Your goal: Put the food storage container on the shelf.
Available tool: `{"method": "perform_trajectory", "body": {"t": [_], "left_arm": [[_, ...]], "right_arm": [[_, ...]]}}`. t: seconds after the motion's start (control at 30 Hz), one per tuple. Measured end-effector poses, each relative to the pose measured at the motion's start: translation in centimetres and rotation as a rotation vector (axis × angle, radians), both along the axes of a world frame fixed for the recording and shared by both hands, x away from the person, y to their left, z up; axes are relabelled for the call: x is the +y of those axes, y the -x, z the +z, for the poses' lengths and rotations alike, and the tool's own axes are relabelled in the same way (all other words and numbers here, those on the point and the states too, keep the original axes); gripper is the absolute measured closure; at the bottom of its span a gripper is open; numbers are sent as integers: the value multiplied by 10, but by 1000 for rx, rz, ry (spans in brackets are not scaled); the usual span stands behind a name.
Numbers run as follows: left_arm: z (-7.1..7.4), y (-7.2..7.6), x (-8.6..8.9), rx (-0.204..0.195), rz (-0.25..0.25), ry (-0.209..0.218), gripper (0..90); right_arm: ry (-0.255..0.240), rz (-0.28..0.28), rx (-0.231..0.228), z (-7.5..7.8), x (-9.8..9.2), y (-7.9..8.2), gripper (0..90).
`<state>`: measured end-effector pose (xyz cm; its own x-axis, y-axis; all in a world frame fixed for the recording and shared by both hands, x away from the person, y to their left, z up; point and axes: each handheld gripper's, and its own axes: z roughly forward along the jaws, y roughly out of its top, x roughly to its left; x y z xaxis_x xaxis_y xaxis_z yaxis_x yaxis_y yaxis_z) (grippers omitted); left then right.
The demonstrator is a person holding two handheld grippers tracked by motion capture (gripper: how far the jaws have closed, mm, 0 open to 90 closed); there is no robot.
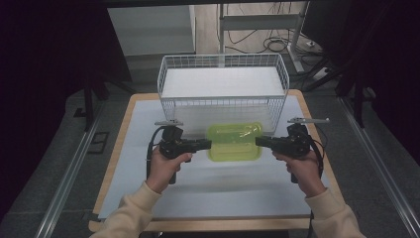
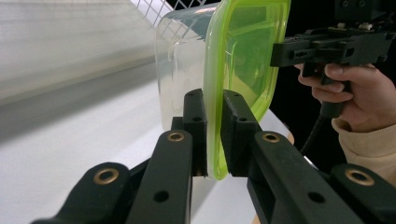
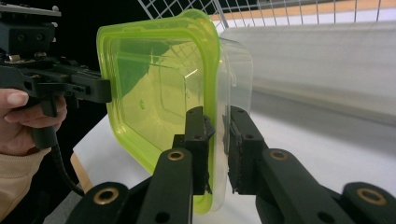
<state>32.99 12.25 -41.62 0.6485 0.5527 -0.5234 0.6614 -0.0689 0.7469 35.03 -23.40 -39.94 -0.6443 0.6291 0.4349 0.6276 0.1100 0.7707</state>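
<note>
Clear plastic container [image 1: 235, 142] with lime-green lid, its opposite rims clenched by left tongs [image 1: 208, 144] and right tongs [image 1: 258, 141].

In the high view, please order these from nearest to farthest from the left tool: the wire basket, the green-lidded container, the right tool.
1. green-lidded container: its left rim is clamped in the left tool.
2. right tool: on the container's opposite rim.
3. wire basket: behind the container, at the table's far edge.

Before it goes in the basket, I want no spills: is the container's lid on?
On: the green lid covers the clear container, and both grippers clamp its rim.
</note>
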Motion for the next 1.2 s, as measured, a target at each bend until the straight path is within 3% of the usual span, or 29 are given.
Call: {"method": "perform_trajectory", "body": {"t": [0.4, 1.2], "left_arm": [[14, -7, 5, -11, 4, 0, 817], [51, -16, 21, -60, 29, 19, 817]], "right_arm": [[-8, -3, -8, 11, 5, -7, 800], [4, 6, -64, 52, 22, -20, 800]]}}
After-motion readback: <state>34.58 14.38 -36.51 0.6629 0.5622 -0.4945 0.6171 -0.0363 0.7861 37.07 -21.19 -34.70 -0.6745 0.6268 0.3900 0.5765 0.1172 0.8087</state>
